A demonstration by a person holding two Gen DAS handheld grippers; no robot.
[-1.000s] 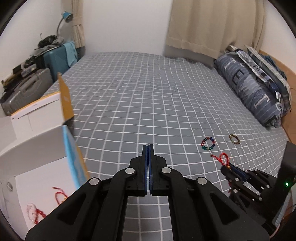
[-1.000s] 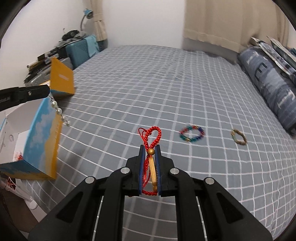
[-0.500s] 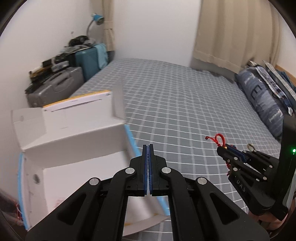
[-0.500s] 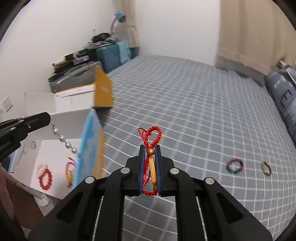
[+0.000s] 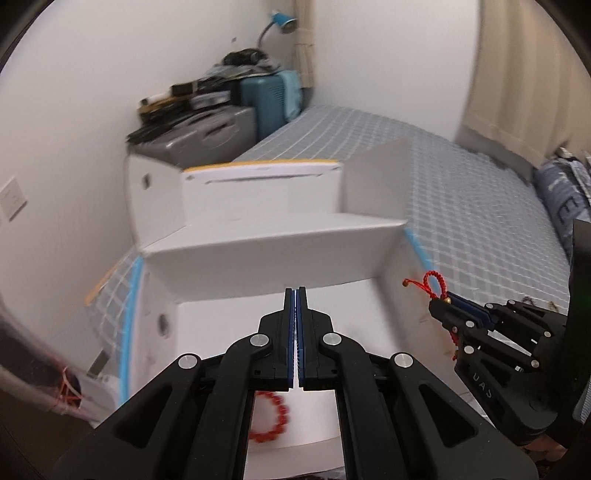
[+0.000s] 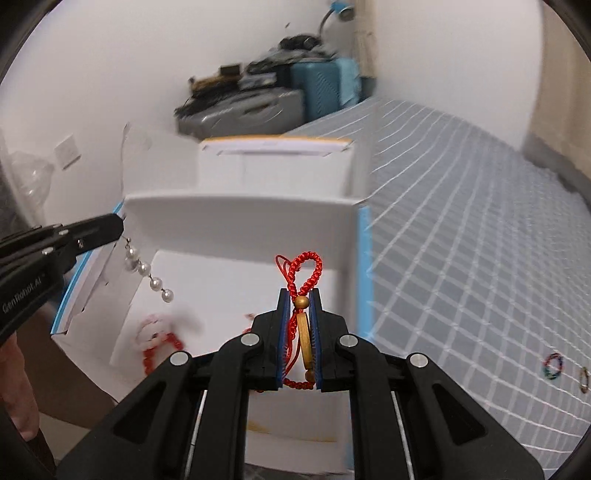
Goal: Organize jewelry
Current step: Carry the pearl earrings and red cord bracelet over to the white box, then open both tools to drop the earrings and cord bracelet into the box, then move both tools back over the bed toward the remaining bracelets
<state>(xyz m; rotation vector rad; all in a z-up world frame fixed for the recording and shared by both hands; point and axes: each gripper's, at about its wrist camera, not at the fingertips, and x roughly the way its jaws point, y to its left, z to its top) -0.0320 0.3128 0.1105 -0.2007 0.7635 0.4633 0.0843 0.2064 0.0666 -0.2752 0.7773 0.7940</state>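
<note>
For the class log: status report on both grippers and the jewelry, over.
Left gripper shut on pearl strand. Right gripper shut on red cord bracelet. Both above open box.

Home bedroom: bed point(image 6: 461, 206) w/ grey checked sheet, beige curtain point(image 5: 524, 74) at far edge, suitcases point(image 5: 236, 118) stacked in the corner, blue desk lamp point(image 5: 282, 22) above, wall switch point(image 5: 11, 199) on white wall.

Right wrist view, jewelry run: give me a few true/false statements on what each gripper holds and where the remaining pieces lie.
1. The right gripper is shut on a red cord bracelet. True.
2. The left gripper carries nothing. False: a pearl strand hangs from its tip.
3. Two bracelets lie on the checked bedspread. True.
4. The white box is empty. False: red bead jewelry lies inside it.
</note>
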